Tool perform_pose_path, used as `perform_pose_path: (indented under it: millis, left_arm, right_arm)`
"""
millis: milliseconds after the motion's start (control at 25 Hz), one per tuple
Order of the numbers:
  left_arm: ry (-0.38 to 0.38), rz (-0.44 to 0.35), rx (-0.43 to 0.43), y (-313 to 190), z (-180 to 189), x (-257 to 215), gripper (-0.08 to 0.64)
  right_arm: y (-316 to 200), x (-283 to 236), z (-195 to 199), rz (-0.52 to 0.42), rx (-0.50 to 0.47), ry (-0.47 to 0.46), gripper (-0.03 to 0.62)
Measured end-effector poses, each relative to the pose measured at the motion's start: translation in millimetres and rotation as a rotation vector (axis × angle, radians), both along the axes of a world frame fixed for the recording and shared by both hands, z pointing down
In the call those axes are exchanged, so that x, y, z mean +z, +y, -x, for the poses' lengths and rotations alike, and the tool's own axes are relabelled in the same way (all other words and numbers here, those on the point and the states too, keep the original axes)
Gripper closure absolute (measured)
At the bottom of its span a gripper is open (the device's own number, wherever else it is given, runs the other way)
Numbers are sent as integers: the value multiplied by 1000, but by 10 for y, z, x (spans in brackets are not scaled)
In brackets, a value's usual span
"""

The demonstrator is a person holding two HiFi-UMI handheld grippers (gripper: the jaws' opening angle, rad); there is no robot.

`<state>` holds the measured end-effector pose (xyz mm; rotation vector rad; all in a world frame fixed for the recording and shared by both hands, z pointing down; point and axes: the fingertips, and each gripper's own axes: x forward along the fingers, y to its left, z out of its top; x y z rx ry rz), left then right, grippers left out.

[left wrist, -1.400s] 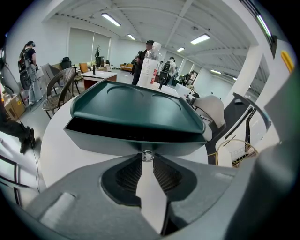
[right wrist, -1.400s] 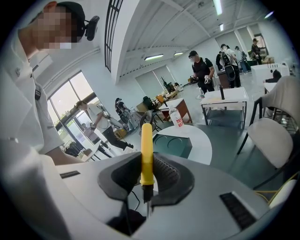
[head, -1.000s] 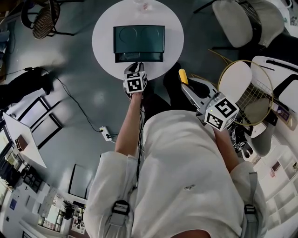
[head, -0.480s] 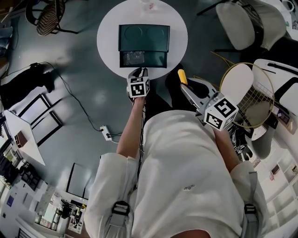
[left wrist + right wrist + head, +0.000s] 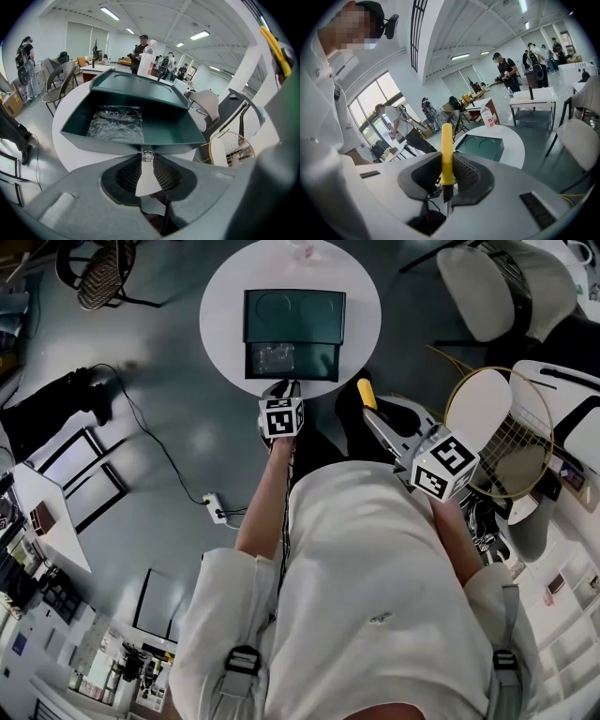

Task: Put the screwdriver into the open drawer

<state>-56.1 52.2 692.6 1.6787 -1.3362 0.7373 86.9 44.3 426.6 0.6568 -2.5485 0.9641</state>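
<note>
A dark green drawer box (image 5: 294,313) sits on a round white table (image 5: 221,306). Its drawer (image 5: 314,362) is pulled out toward me, with a crinkled clear bag (image 5: 117,124) inside. At the drawer's front edge my left gripper (image 5: 284,390) is shut on the small clear knob (image 5: 147,155). My right gripper (image 5: 375,416) hangs to the right of the table, apart from the drawer. It is shut on the yellow handle of the screwdriver (image 5: 447,150), which sticks out past the jaws (image 5: 367,393). The box shows beyond them in the right gripper view (image 5: 480,147).
A plastic bottle (image 5: 146,61) stands on the table behind the box. A white chair (image 5: 487,282) and a badminton racket (image 5: 497,427) lie to the right, a wicker chair (image 5: 94,277) at the far left. A cable and power strip (image 5: 214,510) cross the floor. People stand in the background.
The drawer has slid further out of the box, the left gripper drawing back toward me with the knob. The right gripper with the screwdriver has stayed where it was.
</note>
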Motion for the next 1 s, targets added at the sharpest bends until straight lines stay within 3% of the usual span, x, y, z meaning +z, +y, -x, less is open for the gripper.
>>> perform_pose_path:
  millis: [560, 840, 1000]
  left_arm:
    - [43, -24, -19, 178, 11, -238, 476]
    - [161, -137, -13, 175, 33, -830, 477]
    - [183, -208, 9, 144, 138, -1165, 506]
  right_arm:
    - [19, -42, 172, -7, -19, -37, 511]
    - [-17, -77, 360, -35, -24, -56, 511]
    - [-63, -103, 501, -63, -25, -54, 511]
